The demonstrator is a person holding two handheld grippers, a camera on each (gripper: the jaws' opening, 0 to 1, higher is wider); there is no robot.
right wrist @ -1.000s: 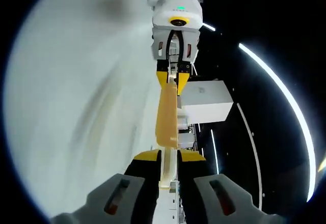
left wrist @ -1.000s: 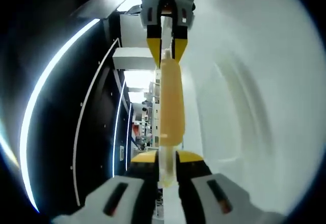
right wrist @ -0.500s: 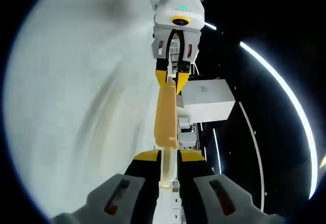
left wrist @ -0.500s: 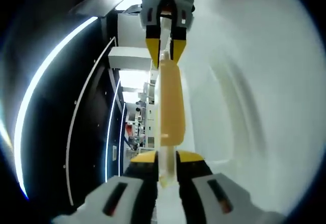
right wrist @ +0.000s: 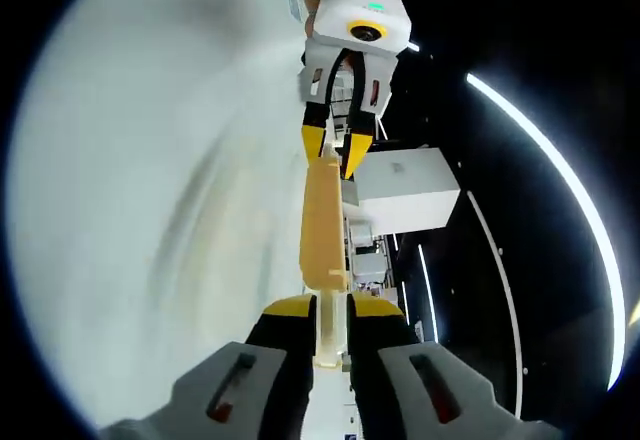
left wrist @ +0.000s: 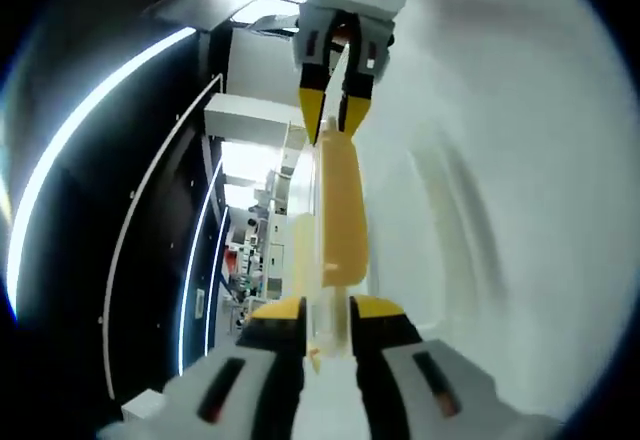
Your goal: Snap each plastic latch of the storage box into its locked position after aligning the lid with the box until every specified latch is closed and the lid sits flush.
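Both grippers, left gripper [left wrist: 327, 328] and right gripper [right wrist: 331, 328], have jaws closed on opposite ends of the lid [left wrist: 338, 210], carrying it edge-on, presumably toward the box.

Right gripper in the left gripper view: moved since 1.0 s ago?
Cannot tell. The right gripper sits further right and tilted in frame, but the white box behind shifted too, so the camera itself moved.

The lid [left wrist: 335, 210] spans between both tools' [left wrist: 328, 322] jaws.
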